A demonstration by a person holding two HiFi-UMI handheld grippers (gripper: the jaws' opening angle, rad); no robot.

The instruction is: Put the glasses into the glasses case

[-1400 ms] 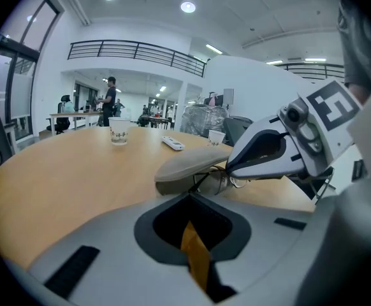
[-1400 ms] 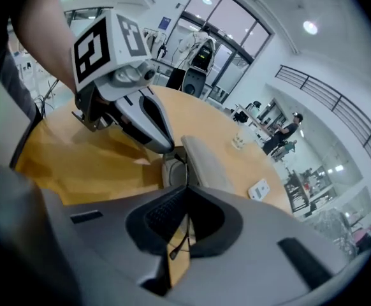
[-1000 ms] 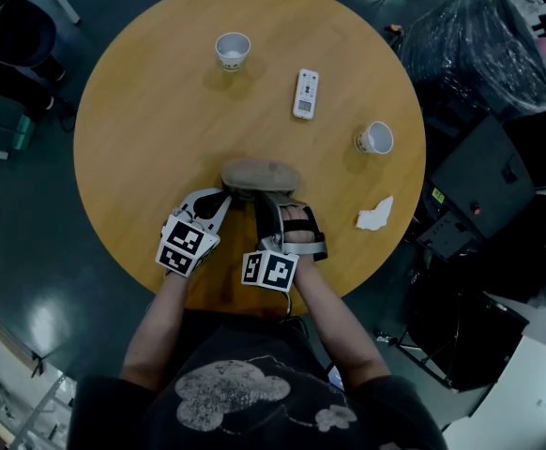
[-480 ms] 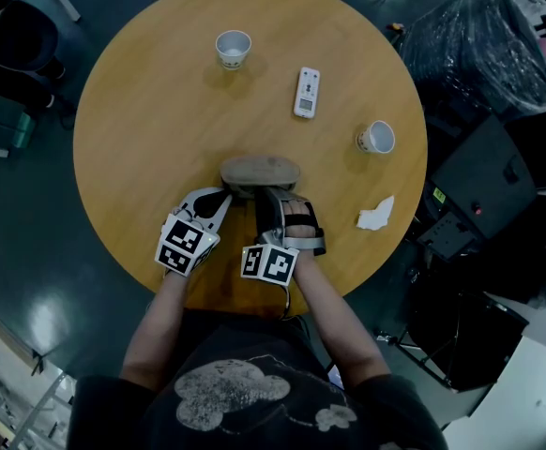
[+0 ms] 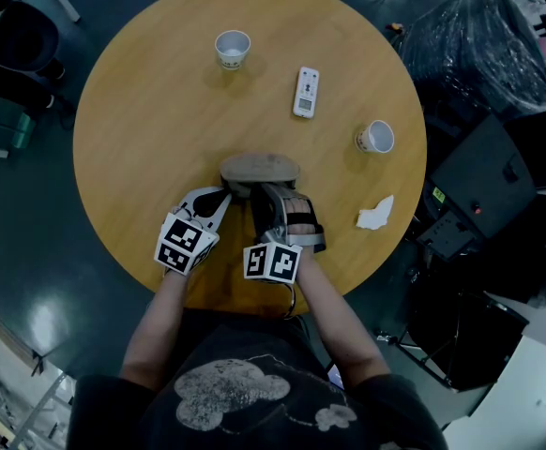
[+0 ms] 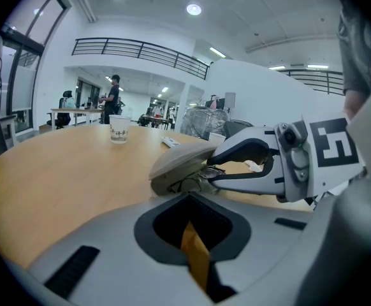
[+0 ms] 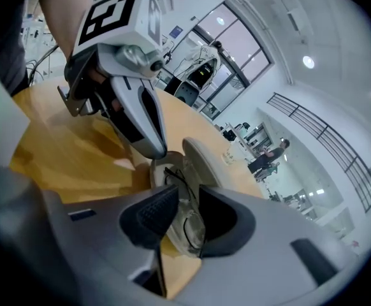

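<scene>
Glasses point(image 7: 193, 234) lying in the open glasses case point(image 5: 259, 169), right tongs point(image 7: 187, 196) slack around them.
The right tongs' jaws have just been opening and stand apart, with one lens between them. The left tongs point(image 6: 189, 199) are closed with nothing between the jaws, tips at the case's near left end. The case sits with its lid raised on the near half of the tabletop point(image 5: 160, 111). Beyond it a cup point(image 5: 233, 49) stands far left, then a remote point(image 5: 305, 93), a tipped cup point(image 5: 375, 138) at right and a crumpled tissue point(image 5: 374, 214) near right.
</scene>
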